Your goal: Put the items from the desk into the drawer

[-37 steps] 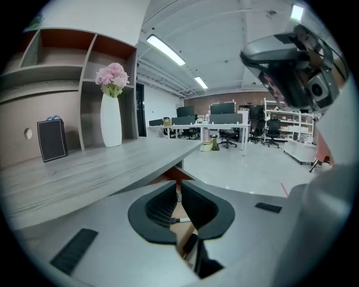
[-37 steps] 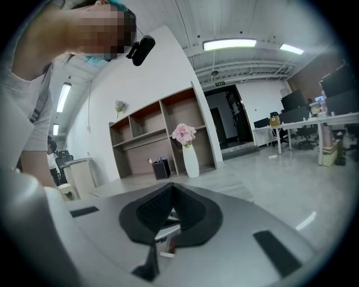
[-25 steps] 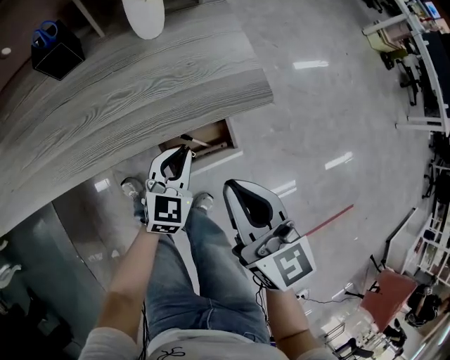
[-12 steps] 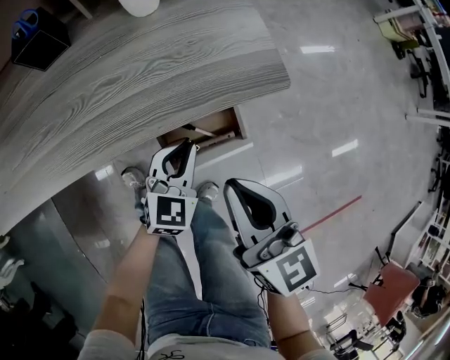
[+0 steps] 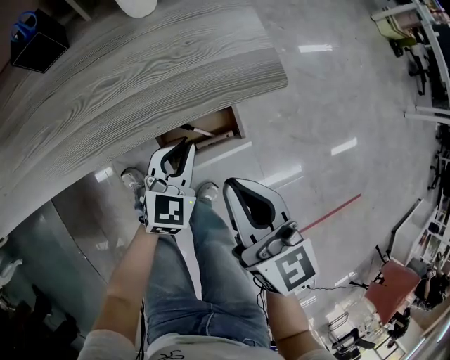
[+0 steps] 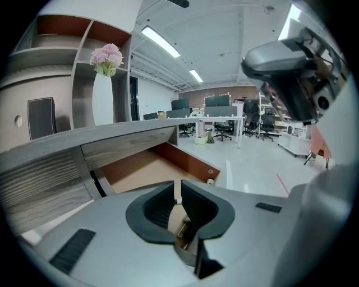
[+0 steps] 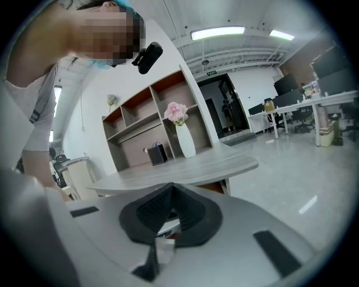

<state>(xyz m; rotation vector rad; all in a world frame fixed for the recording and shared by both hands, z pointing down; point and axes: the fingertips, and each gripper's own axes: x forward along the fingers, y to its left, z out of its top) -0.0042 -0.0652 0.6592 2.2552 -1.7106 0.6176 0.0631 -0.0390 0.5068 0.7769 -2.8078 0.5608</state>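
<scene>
A: L gripper (image 5: 188,143) status?
B: Jaws pressed together, empty. R gripper (image 5: 230,185) same.
A: Drawer?
B: Open drawer (image 5: 219,127) just ahead of L tips, under desk (image 5: 126,77). Black box (image 5: 35,43) and white vase (image 5: 137,7) on desk, far beyond.

desk (image 5: 140,63) w/ matt grey woodgrain, drawer (image 5: 214,126) brown wood inside, floor (image 5: 337,91) glossy & polished, jeans (image 5: 204,281) denim cloth.

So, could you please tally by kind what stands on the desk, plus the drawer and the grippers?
White vase with pink flowers: 1
Black box: 1
Open drawer: 1
Grippers: 2, the left gripper and the right gripper
Total: 5
</scene>
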